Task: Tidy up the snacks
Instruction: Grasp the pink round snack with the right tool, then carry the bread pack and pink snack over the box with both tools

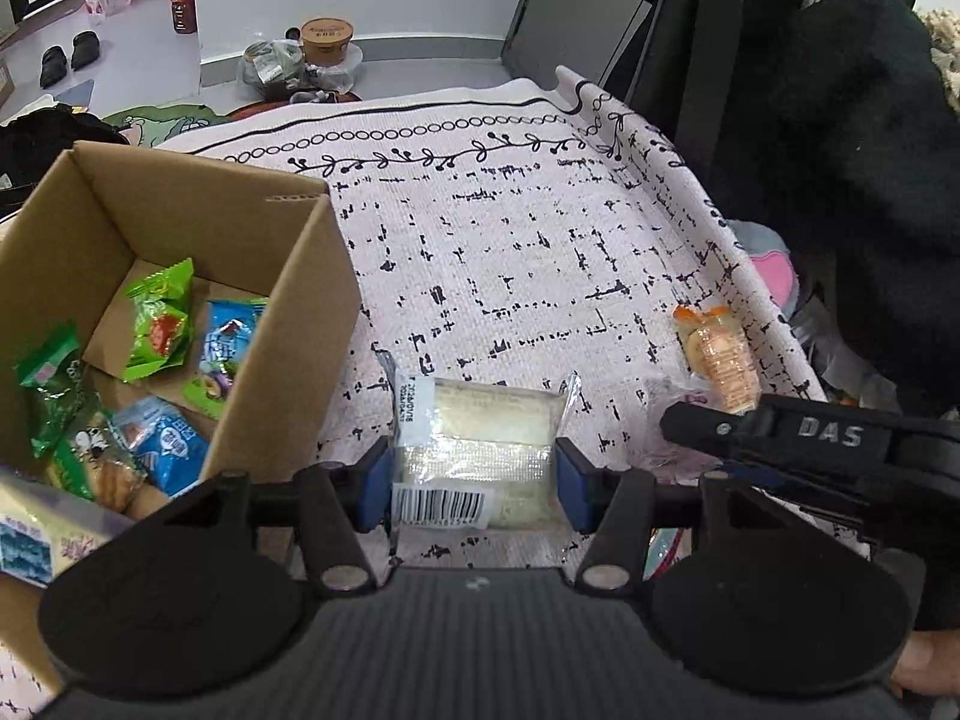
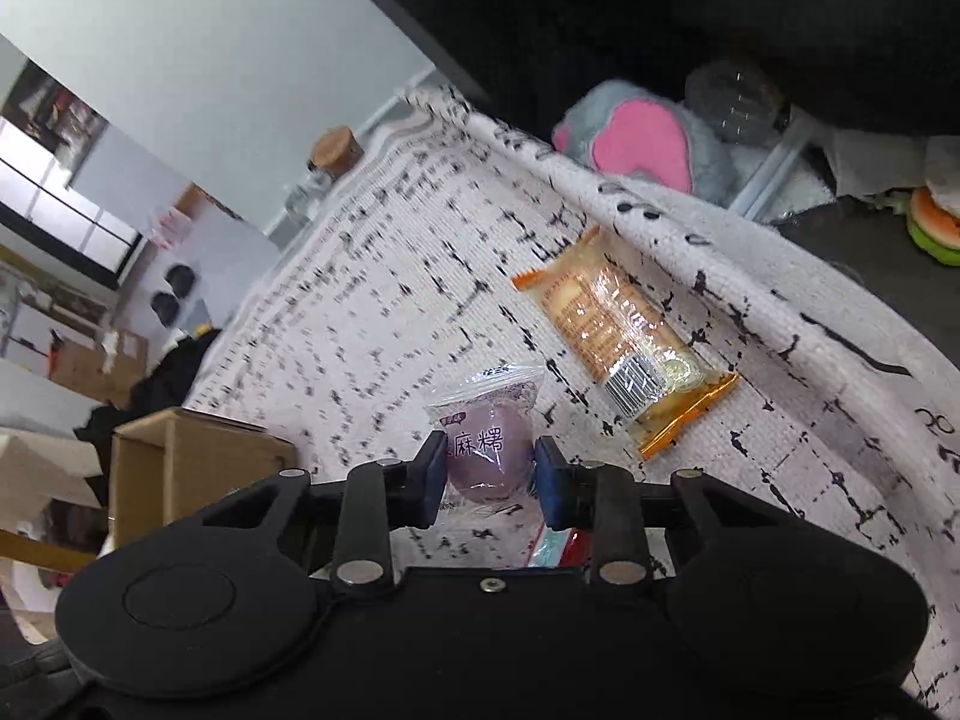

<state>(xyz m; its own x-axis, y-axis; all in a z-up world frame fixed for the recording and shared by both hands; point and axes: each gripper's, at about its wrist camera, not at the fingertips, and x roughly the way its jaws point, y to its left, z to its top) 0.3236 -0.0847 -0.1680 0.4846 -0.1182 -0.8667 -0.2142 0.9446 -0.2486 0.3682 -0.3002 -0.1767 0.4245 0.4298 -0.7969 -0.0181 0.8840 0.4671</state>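
Note:
My left gripper is shut on a clear-wrapped white cake slice with a barcode label, just right of the cardboard box. The box holds several green and blue snack packs. My right gripper is shut on a purple mochi in a clear wrapper. An orange-wrapped biscuit pack lies on the cloth beyond it; it also shows in the left wrist view. The right gripper's body shows at the right of the left wrist view.
A white cloth with black marks covers the surface. A pink and grey plush and a toy burger lie past the cloth's right edge. A dark coat hangs at the right. A corked glass jar stands at the far edge.

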